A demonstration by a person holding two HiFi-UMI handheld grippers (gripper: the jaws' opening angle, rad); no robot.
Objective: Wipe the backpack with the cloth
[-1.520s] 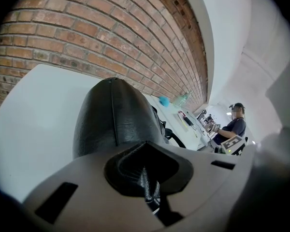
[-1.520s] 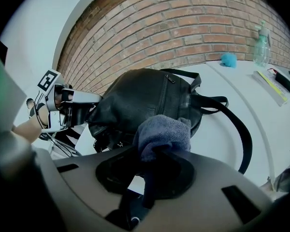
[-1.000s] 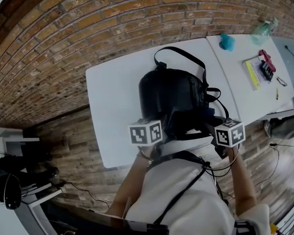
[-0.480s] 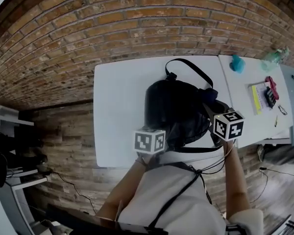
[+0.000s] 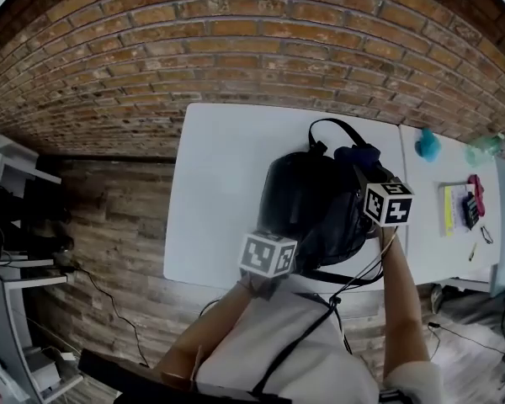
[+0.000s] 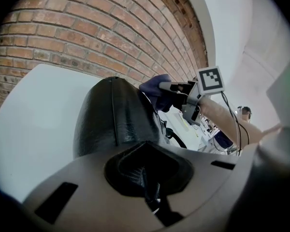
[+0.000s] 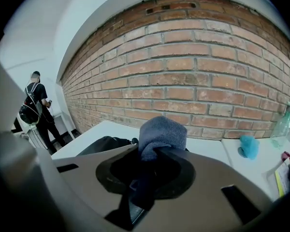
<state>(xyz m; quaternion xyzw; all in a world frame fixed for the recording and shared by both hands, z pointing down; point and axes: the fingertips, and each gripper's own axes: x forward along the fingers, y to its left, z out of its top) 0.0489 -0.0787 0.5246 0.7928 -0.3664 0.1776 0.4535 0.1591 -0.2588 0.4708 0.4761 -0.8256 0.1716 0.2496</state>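
A black backpack (image 5: 307,202) lies on the white table (image 5: 219,183), its loop handle towards the brick wall. My left gripper (image 5: 269,253) is at the pack's near edge, shut on a dark mesh part of it (image 6: 146,174); the black backpack (image 6: 117,114) bulges just beyond the jaws. My right gripper (image 5: 374,185) is at the pack's far right side, shut on a dark blue cloth (image 5: 358,155). In the right gripper view the cloth (image 7: 162,131) sticks up out of the jaws, above the backpack (image 7: 104,144). The left gripper view shows the right gripper (image 6: 184,89) holding the cloth (image 6: 154,86) at the pack's top.
A second white table (image 5: 429,217) adjoins on the right, with a teal object (image 5: 427,144), a clear bottle (image 7: 283,123), and a notebook with small items (image 5: 465,209). A brick wall (image 5: 236,49) runs behind. A person (image 7: 35,105) stands far left, in the right gripper view.
My right gripper has carried the cloth from the pack's near right side to its far right top. The left gripper has kept its hold at the near edge.
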